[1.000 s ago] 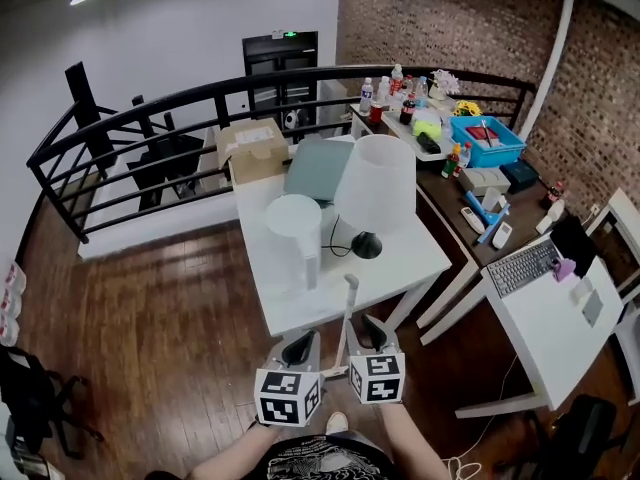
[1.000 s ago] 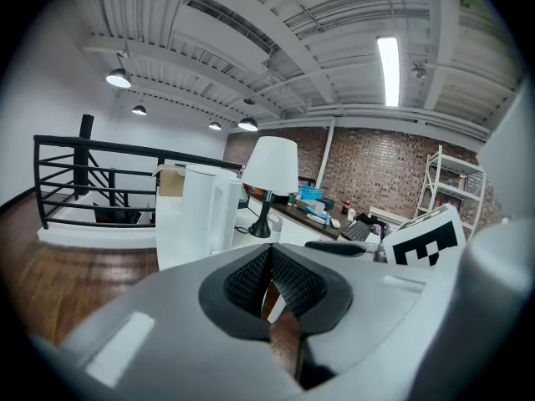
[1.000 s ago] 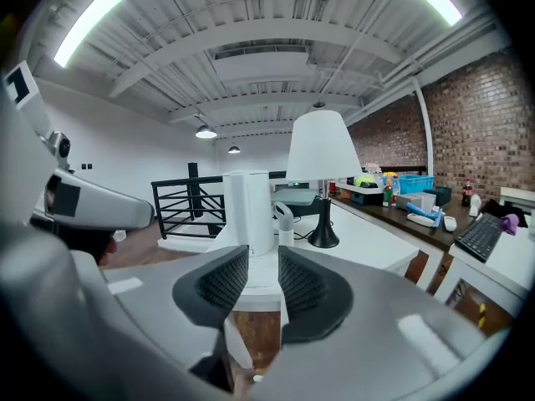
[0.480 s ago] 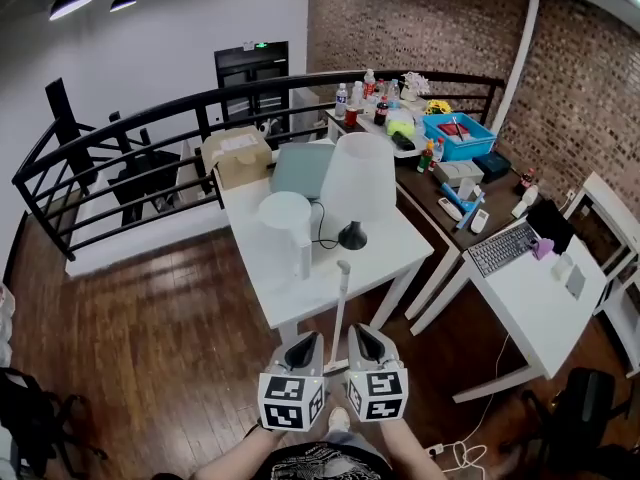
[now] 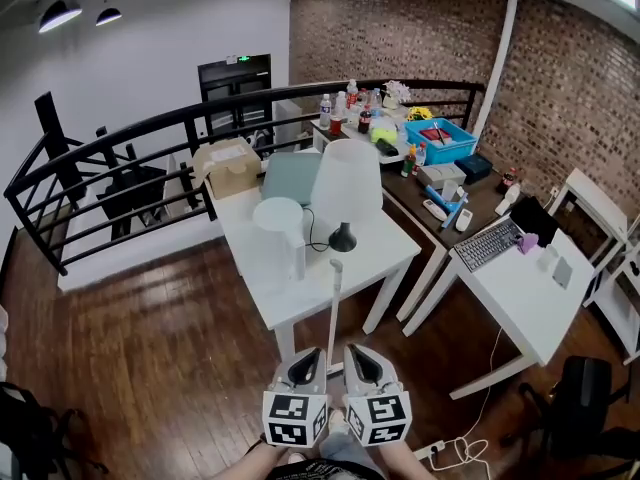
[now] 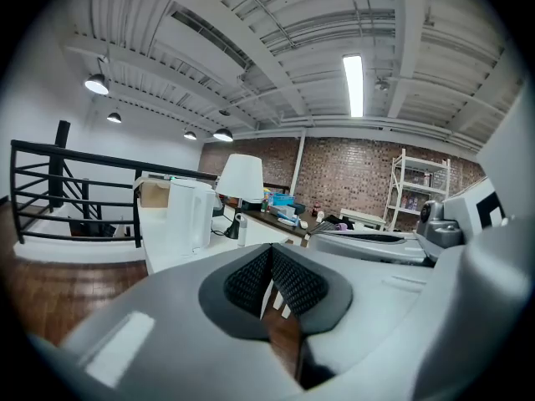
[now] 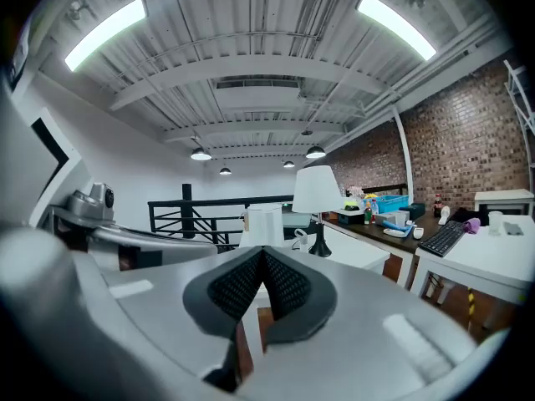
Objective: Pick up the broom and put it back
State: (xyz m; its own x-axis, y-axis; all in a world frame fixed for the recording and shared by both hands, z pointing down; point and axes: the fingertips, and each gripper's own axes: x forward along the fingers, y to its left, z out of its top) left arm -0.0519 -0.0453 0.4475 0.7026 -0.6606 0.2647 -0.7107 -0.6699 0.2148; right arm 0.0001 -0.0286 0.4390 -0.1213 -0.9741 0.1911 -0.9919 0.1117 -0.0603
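Observation:
The broom shows only as a thin white handle (image 5: pixel 333 308) in the head view. It rises from between my two grippers up to the white table's (image 5: pixel 300 303) front edge, and its head is hidden below them. My left gripper (image 5: pixel 308 356) and right gripper (image 5: pixel 356 354) sit side by side at the bottom centre, one on each side of the handle. Whether either touches it I cannot tell. In the left gripper view the pads of the left gripper (image 6: pixel 269 253) meet with nothing between them. The right gripper (image 7: pixel 263 256) is likewise shut and empty.
On the white table stand a white lamp (image 5: pixel 346 180), a white kettle (image 5: pixel 278 228) and a cardboard box (image 5: pixel 228 166). To the right are a cluttered dark desk (image 5: pixel 415 203) and a white desk (image 5: pixel 530 303) with a keyboard (image 5: pixel 487 244). A black railing (image 5: pixel 120 148) runs behind.
Both grippers have drawn back from the table, lower in the head view and closer together. The white handle has stayed between them.

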